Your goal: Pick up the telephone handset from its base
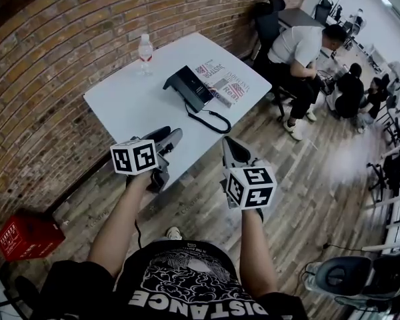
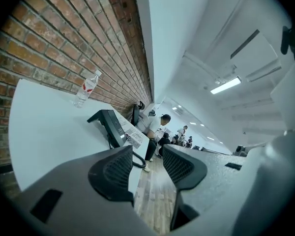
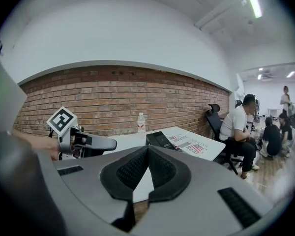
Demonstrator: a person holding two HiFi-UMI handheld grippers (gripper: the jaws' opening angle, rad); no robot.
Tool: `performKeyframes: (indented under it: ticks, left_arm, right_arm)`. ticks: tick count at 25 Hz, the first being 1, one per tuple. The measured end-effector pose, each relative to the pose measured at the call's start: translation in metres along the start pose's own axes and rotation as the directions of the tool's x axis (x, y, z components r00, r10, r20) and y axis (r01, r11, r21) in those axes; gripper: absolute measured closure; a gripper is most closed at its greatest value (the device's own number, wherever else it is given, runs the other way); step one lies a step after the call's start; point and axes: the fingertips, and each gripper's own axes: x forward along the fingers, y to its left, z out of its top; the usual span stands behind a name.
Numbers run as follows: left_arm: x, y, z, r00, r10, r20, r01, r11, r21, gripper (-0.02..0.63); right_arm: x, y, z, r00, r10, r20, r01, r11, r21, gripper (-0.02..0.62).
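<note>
Both grippers held short of the table; handset on its base.

From left to right: 1 red crate is seen on the floor by the brick wall. 1 water bottle is stood upright near the far edge of the white table. The left gripper is held at the table's near edge with its fingers spread and nothing between them. The handset is seated on its black base mid-table, well apart from both grippers, with its coiled cord trailed toward the near edge. Printed papers are laid just right of the base. The right gripper is held over the floor, its fingertips pressed together on nothing. 1 seated person is noted beyond the table's right end.
</note>
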Motion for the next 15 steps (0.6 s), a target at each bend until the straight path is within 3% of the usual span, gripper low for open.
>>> performKeyframes:
  ticks: [11,15]
  left_arm:
    - [0.052,0.026,0.01,0.999,-0.044,-0.008,0.043,0.994,-0.099,0.419]
    - [0.078,0.046,0.017,1.0,-0.024,-0.01,0.022,0.992,-0.122,0.419]
  right_arm:
    - [0.043,-0.029,-0.001,1.0,0.003,-0.008,-0.003,1.0,0.012,0.595]
    - [0.071,-0.045,0.003,0.999,0.031,-0.008,-0.031,0.999,0.005,0.595]
